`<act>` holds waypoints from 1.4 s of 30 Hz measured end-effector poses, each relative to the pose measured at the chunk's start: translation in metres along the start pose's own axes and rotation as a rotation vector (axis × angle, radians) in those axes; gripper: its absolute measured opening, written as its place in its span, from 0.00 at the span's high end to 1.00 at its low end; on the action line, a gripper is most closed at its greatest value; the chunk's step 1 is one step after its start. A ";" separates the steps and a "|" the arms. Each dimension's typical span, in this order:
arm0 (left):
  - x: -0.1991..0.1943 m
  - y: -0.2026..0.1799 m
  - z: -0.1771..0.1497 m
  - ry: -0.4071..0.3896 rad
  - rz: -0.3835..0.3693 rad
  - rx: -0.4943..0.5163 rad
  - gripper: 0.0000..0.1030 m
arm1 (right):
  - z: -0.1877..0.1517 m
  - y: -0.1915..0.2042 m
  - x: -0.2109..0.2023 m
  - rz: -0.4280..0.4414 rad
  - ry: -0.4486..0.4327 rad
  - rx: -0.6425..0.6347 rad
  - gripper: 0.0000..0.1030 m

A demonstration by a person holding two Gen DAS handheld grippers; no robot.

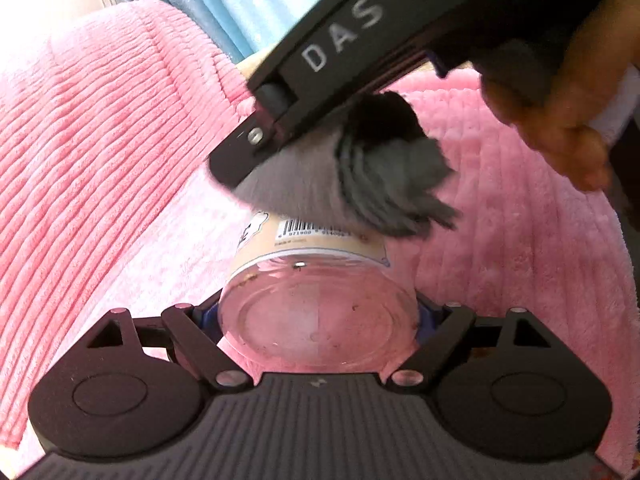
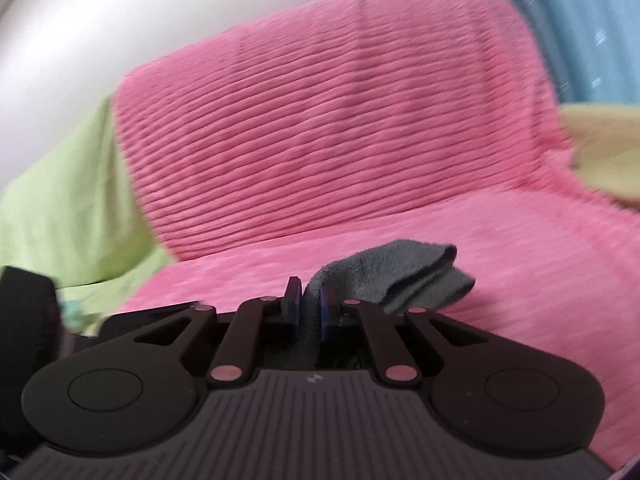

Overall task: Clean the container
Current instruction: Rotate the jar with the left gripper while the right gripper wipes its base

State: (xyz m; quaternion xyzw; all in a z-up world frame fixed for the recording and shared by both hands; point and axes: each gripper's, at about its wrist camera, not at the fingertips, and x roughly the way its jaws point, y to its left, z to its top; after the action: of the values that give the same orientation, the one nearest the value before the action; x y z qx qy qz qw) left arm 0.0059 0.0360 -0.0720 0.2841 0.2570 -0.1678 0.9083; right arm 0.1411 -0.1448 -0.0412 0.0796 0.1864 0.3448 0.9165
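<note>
Wiping: your right gripper point(image 2: 310, 312) clamps the folded grey microfibre cloth point(image 1: 360, 184) against the jar's labelled side, frame centre.
Holding: your left gripper point(image 1: 318, 320) grips the clear glass jar point(image 1: 316, 292), long axis pointing away, base toward camera.

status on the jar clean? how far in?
Done: left tool has the clear jar clamped by its base, and right tool has the folded grey cloth pinched. In hand: the cloth is pressed on the jar's labelled side, so wiping is mid-way. Left: specks still show on the glass near the base. The inside cannot be judged from here.
</note>
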 end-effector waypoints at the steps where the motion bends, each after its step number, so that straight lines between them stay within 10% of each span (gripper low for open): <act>1: -0.001 -0.001 0.000 -0.001 0.001 0.002 0.18 | 0.001 -0.001 -0.001 -0.009 -0.003 0.008 0.95; 13: -0.005 0.045 0.001 0.031 -0.284 -0.404 0.17 | 0.005 -0.015 -0.006 0.012 0.023 0.119 0.94; 21: -0.021 -0.001 -0.003 0.004 -0.006 -0.010 0.17 | 0.006 0.003 -0.018 0.116 0.052 0.064 0.92; 32: -0.007 0.004 -0.004 0.012 -0.026 -0.037 0.17 | -0.003 0.024 -0.005 0.281 0.133 0.032 0.95; 42: -0.007 0.000 -0.005 0.005 -0.029 -0.031 0.17 | 0.001 -0.006 -0.004 0.050 0.046 0.069 0.95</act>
State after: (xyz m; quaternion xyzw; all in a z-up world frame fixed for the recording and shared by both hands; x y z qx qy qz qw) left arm -0.0019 0.0401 -0.0719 0.2664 0.2657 -0.1763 0.9096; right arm 0.1426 -0.1519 -0.0407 0.1079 0.2173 0.3628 0.8997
